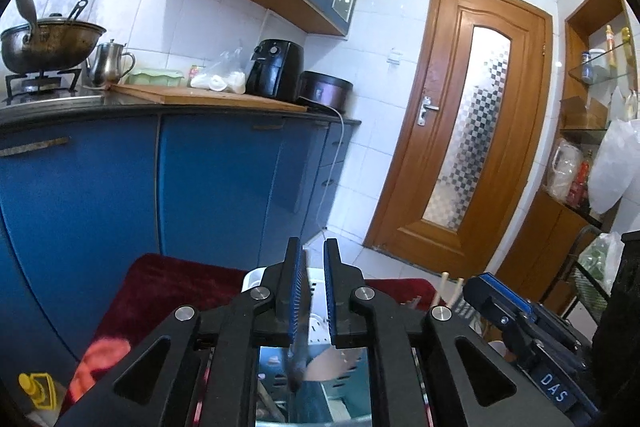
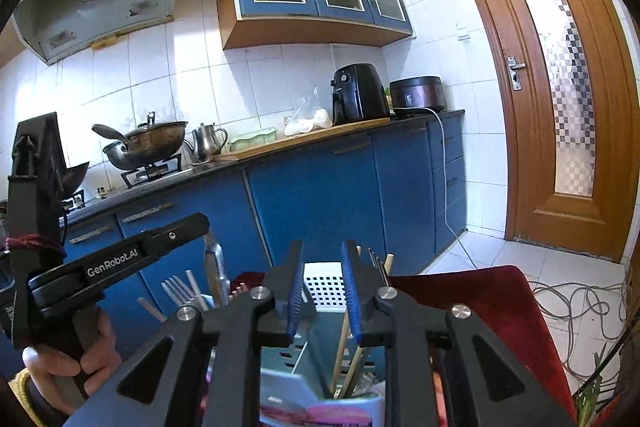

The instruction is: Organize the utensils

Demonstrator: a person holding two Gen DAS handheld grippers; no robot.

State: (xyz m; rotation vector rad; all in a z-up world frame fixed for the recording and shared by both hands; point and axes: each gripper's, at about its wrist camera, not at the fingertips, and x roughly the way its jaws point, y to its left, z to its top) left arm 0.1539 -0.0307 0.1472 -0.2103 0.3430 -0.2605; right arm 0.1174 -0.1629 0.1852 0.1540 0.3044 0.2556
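A white perforated utensil holder (image 2: 326,289) stands on a dark red cloth (image 2: 500,303) below both grippers; it also shows in the left wrist view (image 1: 318,307). My left gripper (image 1: 314,267) hangs over it with a narrow gap between its fingers, and a grey metal utensil handle (image 1: 301,327) rests against its left finger. In the right wrist view that gripper (image 2: 180,231) is at the left, above a metal utensil (image 2: 216,267). Forks (image 2: 176,289) and wooden chopsticks (image 2: 344,351) stand in the holder. My right gripper (image 2: 324,267) is open and empty above the holder.
A blue kitchen counter (image 2: 320,195) runs behind, with a wok on the stove (image 2: 148,143), a kettle (image 2: 208,141), an air fryer (image 2: 358,93) and a rice cooker (image 2: 418,93). A wooden door (image 2: 560,87) is at the right. Cables (image 2: 580,303) lie on the floor.
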